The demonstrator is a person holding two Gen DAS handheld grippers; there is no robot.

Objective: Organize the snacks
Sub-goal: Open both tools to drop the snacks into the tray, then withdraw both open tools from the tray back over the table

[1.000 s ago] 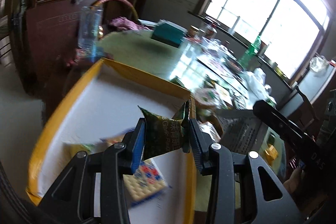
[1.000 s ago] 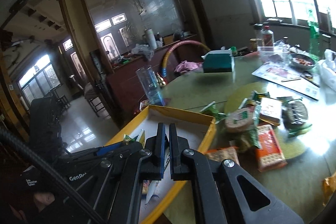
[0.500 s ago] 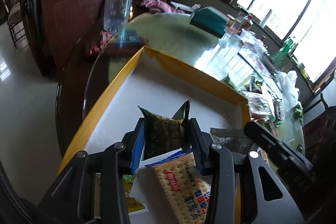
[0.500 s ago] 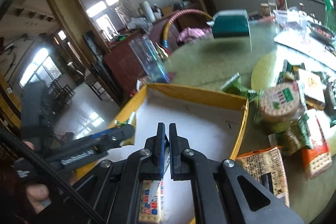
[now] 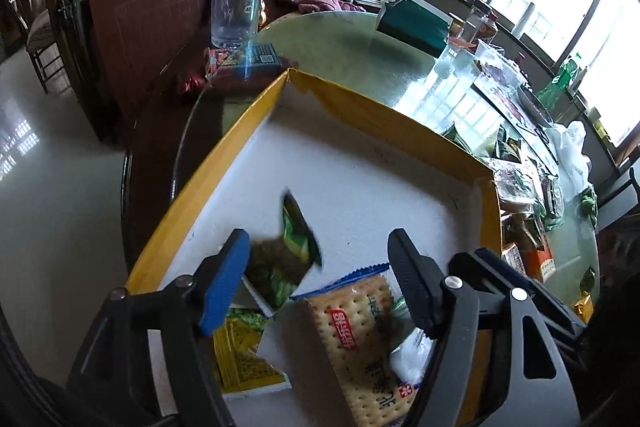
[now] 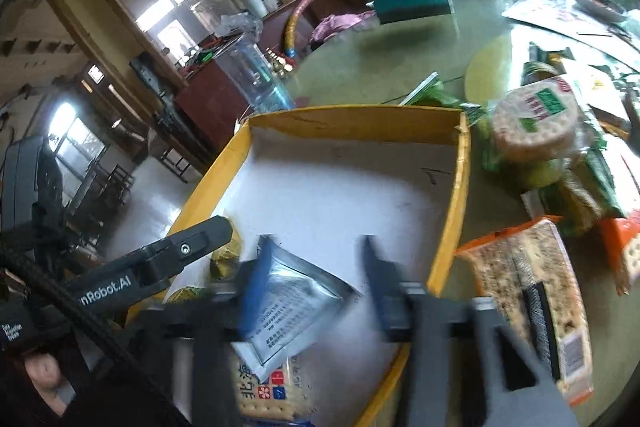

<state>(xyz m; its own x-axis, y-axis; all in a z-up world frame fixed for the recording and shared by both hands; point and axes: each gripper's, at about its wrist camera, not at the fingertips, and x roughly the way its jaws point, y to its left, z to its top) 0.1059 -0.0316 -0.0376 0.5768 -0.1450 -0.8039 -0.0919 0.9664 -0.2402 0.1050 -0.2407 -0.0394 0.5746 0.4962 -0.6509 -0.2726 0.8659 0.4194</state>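
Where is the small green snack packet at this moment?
In the left wrist view, the green snack packet is between the open left gripper fingers, over the yellow box, beside the cracker pack.

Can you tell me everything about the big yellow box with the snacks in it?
The yellow box is a shallow open tray that looks like cardboard, with low yellow walls and a white floor bearing small pen marks. It sits flat at the edge of the round glass table. Its far half is bare; the near end holds a few snack packets, including a cracker pack. Both grippers hang open above it.
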